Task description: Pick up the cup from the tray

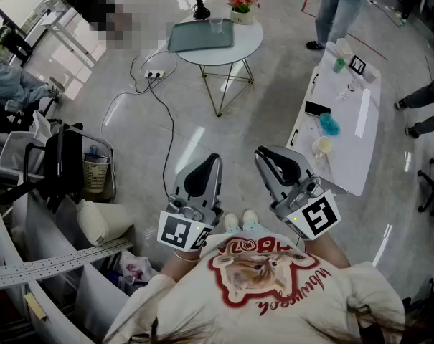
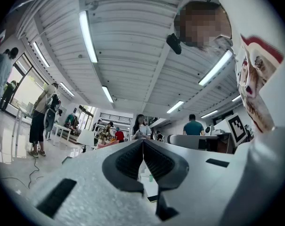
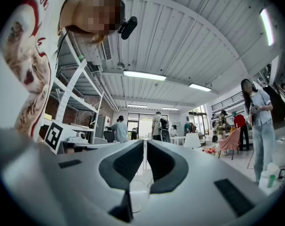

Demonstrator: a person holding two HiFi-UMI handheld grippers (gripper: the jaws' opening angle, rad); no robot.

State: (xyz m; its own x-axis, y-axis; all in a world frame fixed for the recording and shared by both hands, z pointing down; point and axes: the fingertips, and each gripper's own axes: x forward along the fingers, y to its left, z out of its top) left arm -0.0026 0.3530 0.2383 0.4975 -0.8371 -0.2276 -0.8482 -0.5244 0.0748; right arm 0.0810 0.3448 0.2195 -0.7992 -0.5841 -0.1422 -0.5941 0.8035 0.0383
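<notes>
Head view: the cup (image 1: 216,25) stands untouched on the tray (image 1: 191,38), on the far table (image 1: 251,43). The left gripper (image 1: 208,158) and right gripper (image 1: 262,153) sit near the person's body, well apart from that table.

Left gripper view: jaws meet at the tips, nothing between them.

Right gripper view: jaws closed, empty.

Status, as judged: nothing is done yet. Approach, opening, grasp and lift all remain.

The right claw (image 3: 144,144) points out across the room, its jaws pressed together with nothing between them. Metal shelving (image 3: 78,98) rises at left. A person in jeans (image 3: 261,126) stands at right, beneath a ceiling light (image 3: 144,75).
</notes>
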